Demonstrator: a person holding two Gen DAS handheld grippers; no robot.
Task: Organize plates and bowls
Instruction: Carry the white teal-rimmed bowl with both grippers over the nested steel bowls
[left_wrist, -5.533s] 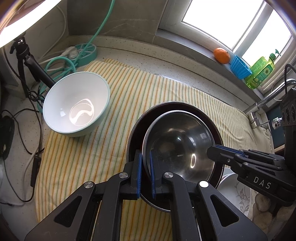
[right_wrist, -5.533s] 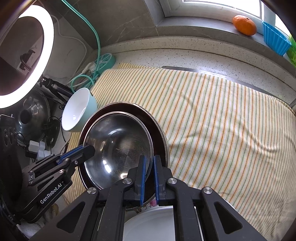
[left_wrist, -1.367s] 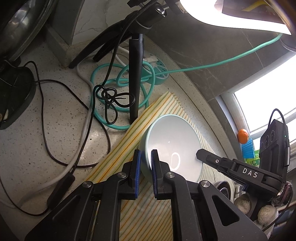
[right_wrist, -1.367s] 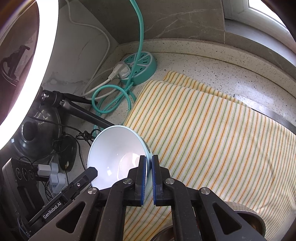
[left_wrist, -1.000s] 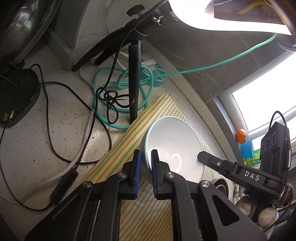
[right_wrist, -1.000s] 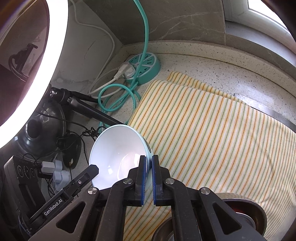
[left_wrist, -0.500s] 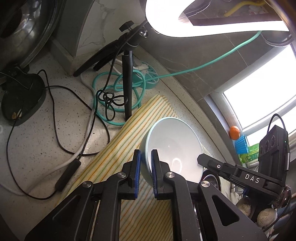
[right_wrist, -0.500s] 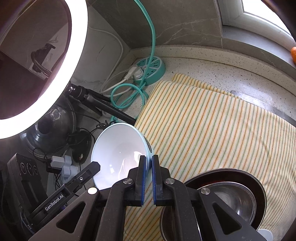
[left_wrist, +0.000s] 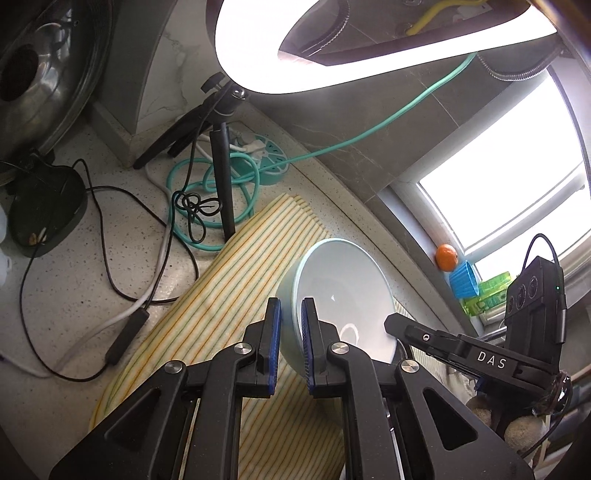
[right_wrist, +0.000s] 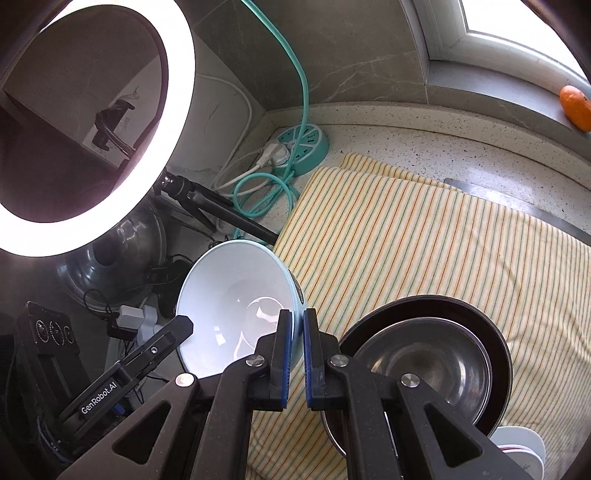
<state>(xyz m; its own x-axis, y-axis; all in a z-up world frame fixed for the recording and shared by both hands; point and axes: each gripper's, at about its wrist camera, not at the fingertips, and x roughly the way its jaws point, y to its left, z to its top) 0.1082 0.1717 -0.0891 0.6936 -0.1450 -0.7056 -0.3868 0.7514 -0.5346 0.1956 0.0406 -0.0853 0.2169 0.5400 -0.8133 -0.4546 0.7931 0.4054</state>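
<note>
I have the pale blue bowl (right_wrist: 236, 306) pinched by its rim on both sides, my left tool (left_wrist: 290, 345) and my right tool (right_wrist: 294, 354) each clenched on the glossy ceramic wall, lifted and tilted above the striped cloth (right_wrist: 424, 240). The nested steel bowl (right_wrist: 424, 365) in its dark pan (right_wrist: 495, 343) lies at about four o'clock from my right tool, so I judge the carry goes that way.
</note>
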